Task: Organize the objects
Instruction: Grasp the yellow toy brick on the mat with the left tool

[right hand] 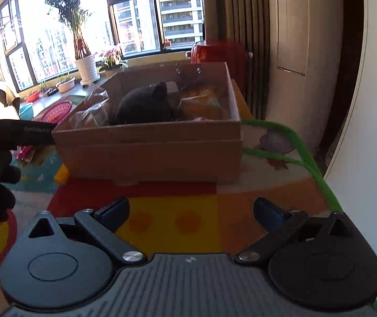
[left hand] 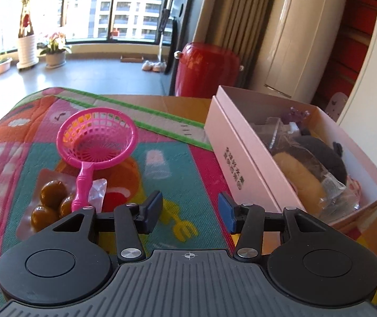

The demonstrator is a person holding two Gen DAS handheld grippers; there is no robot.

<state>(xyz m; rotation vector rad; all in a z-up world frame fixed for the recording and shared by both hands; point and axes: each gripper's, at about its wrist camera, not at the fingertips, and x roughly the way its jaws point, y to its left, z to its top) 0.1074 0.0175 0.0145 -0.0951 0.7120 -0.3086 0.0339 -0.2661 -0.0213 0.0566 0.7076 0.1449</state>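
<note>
Left gripper [left hand: 189, 211], half-open and empty, hovers between pickups — next, judging by the mat, the pink strainer [left hand: 97, 137] into the box [left hand: 230, 142].

strainer [left hand: 97, 134] left of box [left hand: 241, 145] | both on mat [left hand: 183, 163] | plush toy [left hand: 320, 158] in box

Bright daylight floods through large dark-framed windows [left hand: 125, 8] at upper left, showing apartment towers outside. Potted plants [left hand: 27, 50] stand on the grey tiled floor [left hand: 96, 76]; a red drum stool [left hand: 207, 68] sits by striped curtains [left hand: 230, 13].
</note>
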